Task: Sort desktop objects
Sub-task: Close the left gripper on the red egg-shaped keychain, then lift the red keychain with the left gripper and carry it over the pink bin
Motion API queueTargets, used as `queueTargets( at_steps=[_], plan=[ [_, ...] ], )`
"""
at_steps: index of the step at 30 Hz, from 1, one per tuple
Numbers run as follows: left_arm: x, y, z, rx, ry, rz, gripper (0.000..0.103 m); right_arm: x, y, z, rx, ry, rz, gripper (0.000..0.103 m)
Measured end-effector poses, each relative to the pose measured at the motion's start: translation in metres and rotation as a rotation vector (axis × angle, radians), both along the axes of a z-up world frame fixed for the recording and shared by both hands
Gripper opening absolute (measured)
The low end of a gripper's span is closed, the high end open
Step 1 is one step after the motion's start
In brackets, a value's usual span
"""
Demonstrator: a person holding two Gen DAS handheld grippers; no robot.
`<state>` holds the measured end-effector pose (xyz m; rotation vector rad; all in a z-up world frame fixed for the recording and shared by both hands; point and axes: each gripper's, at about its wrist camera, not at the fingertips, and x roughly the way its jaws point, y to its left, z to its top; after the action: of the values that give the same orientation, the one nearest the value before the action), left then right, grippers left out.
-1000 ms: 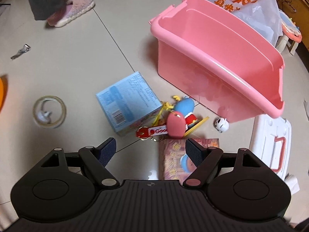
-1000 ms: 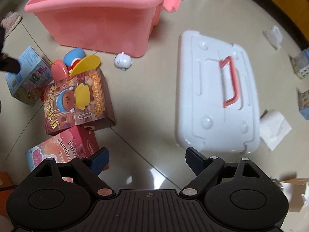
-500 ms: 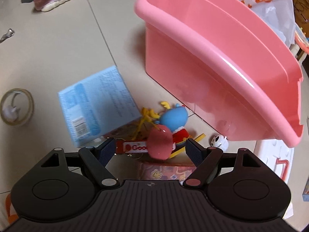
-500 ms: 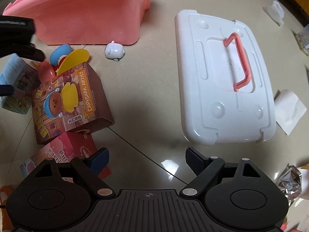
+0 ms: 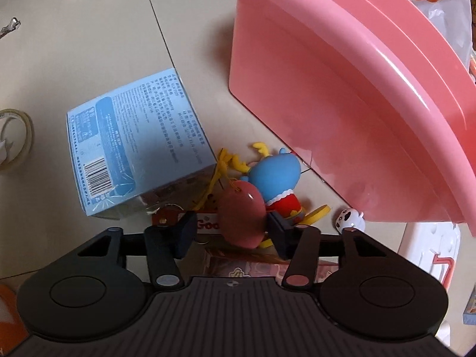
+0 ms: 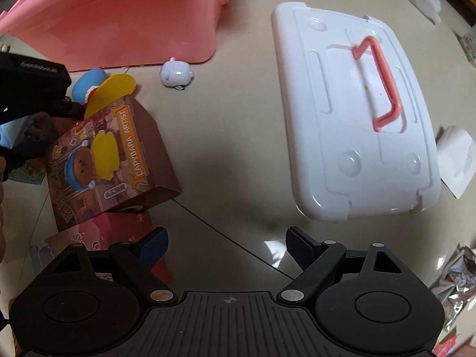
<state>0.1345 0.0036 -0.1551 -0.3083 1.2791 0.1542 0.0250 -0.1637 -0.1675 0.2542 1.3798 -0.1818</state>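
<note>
Down on the tiled floor (image 5: pixel 74 44), close before the near wall of the pink bin (image 5: pixel 342 89): a dark-red egg-shaped toy (image 5: pixel 241 217) on a yellow cord, lying right between the pads of the left tongs (image 5: pixel 232 223). Left tongs pointing steeply down and closing, not yet pinching: pad on the right of the view touching or just about touching the egg's side, pad on the left a little apart from it, with a red printed tag (image 5: pixel 206 226) showing in the gap. Just beyond the egg, touching it, a blue figure with yellow antlers and a red body (image 5: pixel 273 175). Left of both, a light-blue carton (image 5: pixel 134 136) lying flat, barcode toward the tongs. Near the bin's corner, a small white toy with black spots (image 5: pixel 349 218). At the far left edge, a roll of clear tape (image 5: pixel 17 139). Over bare floor, well apart from the egg, the right tongs (image 6: pixel 226 238), spread wide with nothing between the pads. Ahead of them to the right, a white lid with a pink handle (image 6: pixel 357 119); to the left, a brown capybara box (image 6: pixel 119 163), resting partly on a pink box (image 6: pixel 119 229).
</note>
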Motion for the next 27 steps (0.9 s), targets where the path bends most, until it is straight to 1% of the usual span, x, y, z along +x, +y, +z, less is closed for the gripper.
queueTargets(
  at_steps=[2, 3, 8, 13, 15, 18, 23, 27],
  plan=[
    [0.0, -0.002, 0.002, -0.005, -0.004, -0.012, 0.039, 0.0, 0.001, 0.001, 0.004, 0.0, -0.001, 0.084],
    [-0.001, -0.003, 0.003, -0.004, -0.004, -0.014, 0.037, 0.0, 0.001, 0.001, 0.007, 0.0, -0.002, 0.084],
    [-0.004, -0.002, 0.008, 0.002, -0.005, -0.007, 0.036, 0.0, -0.001, 0.006, 0.003, -0.011, 0.002, 0.084],
    [-0.009, 0.009, 0.016, -0.028, -0.016, 0.05, 0.036, -0.003, -0.008, 0.008, 0.003, -0.011, -0.026, 0.084],
    [-0.011, 0.011, 0.022, -0.039, -0.029, 0.053, 0.036, -0.006, -0.009, 0.008, 0.005, -0.008, -0.032, 0.084],
    [-0.013, 0.01, 0.036, -0.037, -0.05, 0.027, 0.036, -0.008, -0.007, 0.012, 0.002, -0.013, -0.029, 0.084],
    [-0.02, 0.006, 0.062, 0.001, -0.074, -0.043, 0.036, -0.007, -0.003, 0.018, 0.0, -0.031, -0.003, 0.084],
    [-0.029, 0.007, 0.085, 0.024, -0.071, -0.082, 0.036, -0.013, 0.001, 0.027, -0.008, -0.034, 0.026, 0.084]
  ],
)
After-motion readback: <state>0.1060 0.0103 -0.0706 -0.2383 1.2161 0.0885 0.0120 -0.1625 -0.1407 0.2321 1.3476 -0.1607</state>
